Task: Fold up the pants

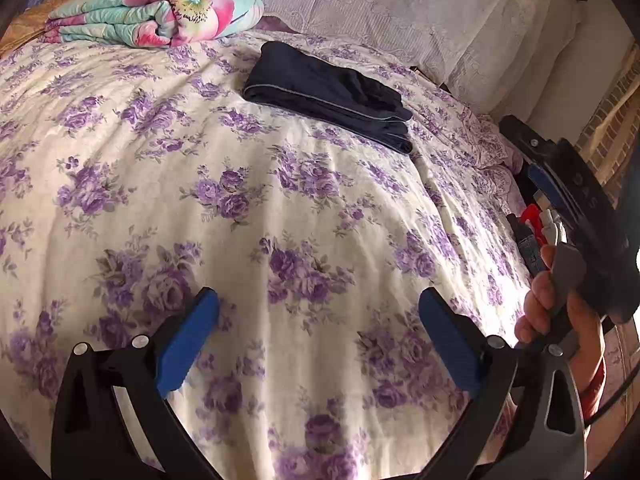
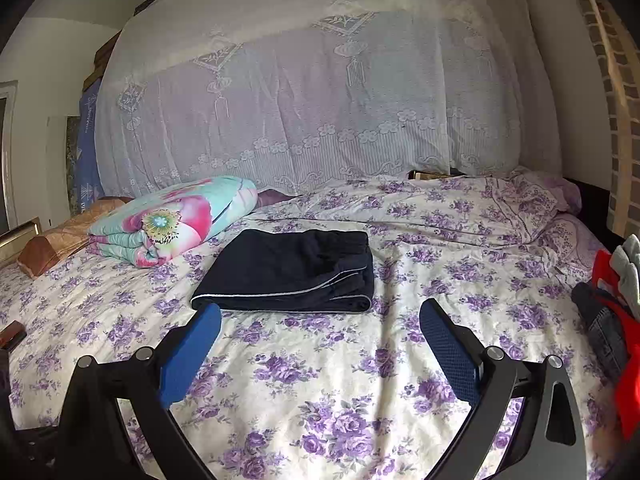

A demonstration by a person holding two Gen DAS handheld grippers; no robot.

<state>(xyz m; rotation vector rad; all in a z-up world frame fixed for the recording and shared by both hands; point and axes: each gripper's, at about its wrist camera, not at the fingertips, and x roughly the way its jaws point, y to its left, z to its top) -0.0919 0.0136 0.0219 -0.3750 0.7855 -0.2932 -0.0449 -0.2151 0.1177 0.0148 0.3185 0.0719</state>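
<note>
Nearest us, our left gripper (image 1: 318,338) and right gripper (image 2: 320,354) both gape wide and empty above the purple-rose bedspread (image 1: 280,208), while the folded navy pants (image 2: 290,276) lie mid-bed near a floral quilt (image 2: 176,220), and blurred lettering on the right gripper's body (image 1: 590,200) perhaps reads "DAS".

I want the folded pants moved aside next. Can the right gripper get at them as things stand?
Probably yes: the right gripper is open, and only bare bedsheet lies between it and the pants.
</note>
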